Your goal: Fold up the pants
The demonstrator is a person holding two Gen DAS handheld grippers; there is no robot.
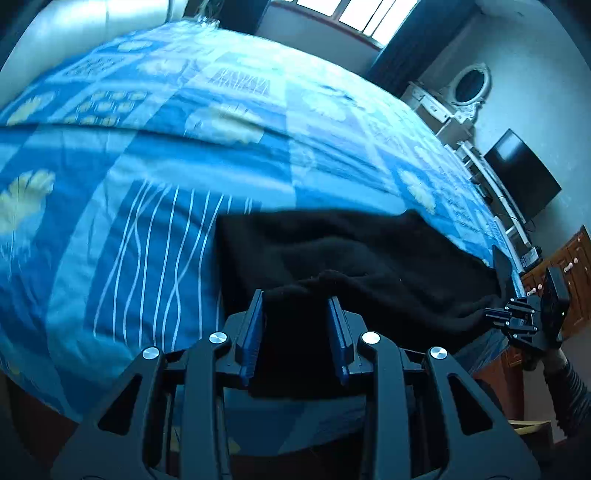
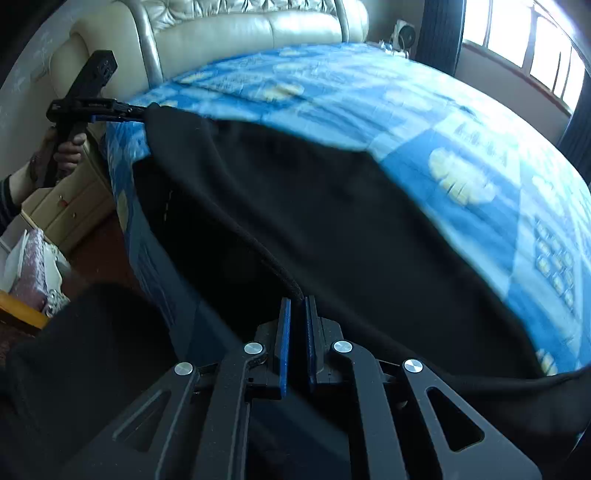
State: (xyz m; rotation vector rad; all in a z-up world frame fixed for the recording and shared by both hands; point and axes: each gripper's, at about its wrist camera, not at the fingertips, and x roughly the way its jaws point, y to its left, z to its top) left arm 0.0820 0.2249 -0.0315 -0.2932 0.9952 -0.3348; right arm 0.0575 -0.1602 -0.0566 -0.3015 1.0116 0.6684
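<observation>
The pants [image 2: 332, 229], black and soft, hang stretched between the two grippers over the near side of the bed [image 1: 147, 155], with the far part of the cloth trailing onto the blue patterned cover. The left gripper [image 1: 297, 295] has a thick bunch of the dark cloth clamped between its blue pads [image 1: 255, 332], so its jaws stand a little apart, filled by the fabric. The right gripper [image 2: 297, 306] is closed almost completely on a thin corded edge of the pants, likely the waistband or a hem; which one I cannot tell.

Seen from the right wrist view, the left gripper [image 2: 122, 110] sits up toward the padded headboard [image 2: 240, 22], held by a hand [image 2: 62, 147], and the held edge runs from it in a long sagging line down to the right gripper's pads [image 2: 284, 347]. So the long axis of the held edge lies along the near side of the bed, from headboard end to foot end, with one gripper at each end of it. From the left wrist view the right gripper [image 1: 502, 291] shows at the far end of the same edge, toward the dark screen [image 1: 524, 173].

Neither hand is nearer the cloth than the other; both already grip it. My judgement is that the next move depends on keeping this edge taut and parallel to the bed's side while laying the pants flat on the cover, since the slack middle could bunch.
</observation>
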